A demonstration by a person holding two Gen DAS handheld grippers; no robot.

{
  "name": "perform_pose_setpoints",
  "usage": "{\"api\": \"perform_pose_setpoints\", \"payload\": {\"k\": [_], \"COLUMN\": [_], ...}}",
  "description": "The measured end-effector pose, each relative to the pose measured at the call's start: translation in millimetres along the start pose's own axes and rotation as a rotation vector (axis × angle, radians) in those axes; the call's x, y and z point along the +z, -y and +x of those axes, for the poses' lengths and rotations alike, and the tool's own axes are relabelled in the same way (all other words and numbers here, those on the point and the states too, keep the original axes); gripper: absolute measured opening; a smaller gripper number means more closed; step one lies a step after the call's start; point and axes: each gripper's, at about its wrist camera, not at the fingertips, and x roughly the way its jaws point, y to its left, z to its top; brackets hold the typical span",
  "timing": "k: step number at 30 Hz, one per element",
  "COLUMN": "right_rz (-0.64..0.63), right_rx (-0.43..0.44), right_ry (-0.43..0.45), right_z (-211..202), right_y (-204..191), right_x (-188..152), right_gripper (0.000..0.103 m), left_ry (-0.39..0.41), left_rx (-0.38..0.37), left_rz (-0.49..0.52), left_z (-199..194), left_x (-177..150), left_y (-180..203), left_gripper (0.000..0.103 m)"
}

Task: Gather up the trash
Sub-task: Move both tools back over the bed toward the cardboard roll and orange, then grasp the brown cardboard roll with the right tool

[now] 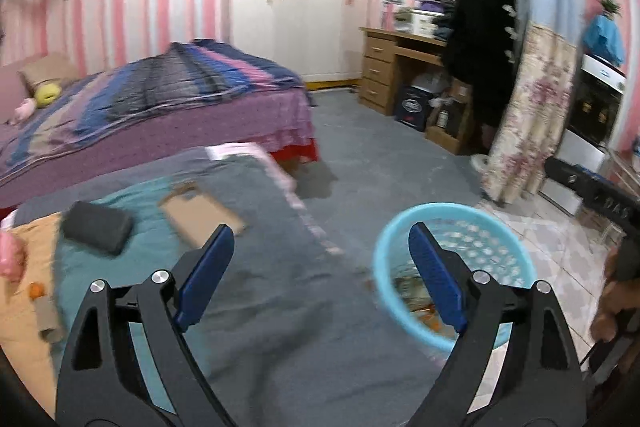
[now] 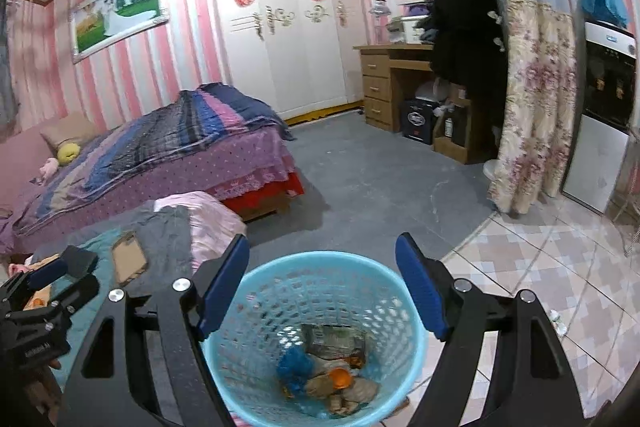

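Observation:
A light blue plastic waste basket (image 2: pixel 256 287) stands on the floor beside a low cloth-covered surface (image 1: pixel 260 287); it also shows in the left wrist view (image 1: pixel 516 247). Inside lie crumpled wrappers, a blue scrap and an orange cap (image 2: pixel 340 375). My right gripper (image 2: pixel 322 251) is open and empty right above the basket. My left gripper (image 1: pixel 320 239) is open and empty over the surface's edge, left of the basket. On the surface lie a flat cardboard piece (image 1: pixel 200 215), a dark flat pouch (image 1: pixel 98 227), a cardboard tube (image 1: pixel 48 319) and a small orange bit (image 1: pixel 36 291).
A bed (image 2: pixel 160 155) with a striped blanket stands behind the surface. A wooden desk (image 2: pixel 384 87), a hanging black coat (image 2: pixel 460 27), a floral curtain (image 2: pixel 536 99) and a water dispenser (image 2: pixel 604 107) line the right side. Grey carpet (image 2: pixel 380 187) meets tiled floor (image 2: pixel 560 267).

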Motion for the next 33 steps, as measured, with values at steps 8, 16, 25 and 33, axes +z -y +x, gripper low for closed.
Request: {"api": "perform_pose_setpoints", "payload": {"k": [8,16,25,33], "right_rz": [-0.144,-0.154,-0.185,-0.318], "right_rx": [0.098,0.356,0.497,0.633], "right_ry": [0.002,0.001,-0.076,-0.235], "right_z": [-0.6,-2.2,10.8,29.6], "right_y": [-68.6,-144.6,-267.9,-389.8], "right_x": [-11.9,-28.0,-72.6,-126.6], "right_gripper": [0.075,0.078,0.082,0.082], "left_ry": [0.048,0.063,0.035,-0.006], "left_rx": [0.203,0.368,0.515,0.576], "left_rz": [-0.117,-0.295,-0.41,-0.455], "left_z": [-55.6,-100.8,-129.8,-132.8], "left_x": [-21.7,-56.5,-95.1,-114.0], "left_y": [-109.7,-230.5,-327.2,-373.3], "left_gripper": [0.089,0.092,0.095,0.095]}}
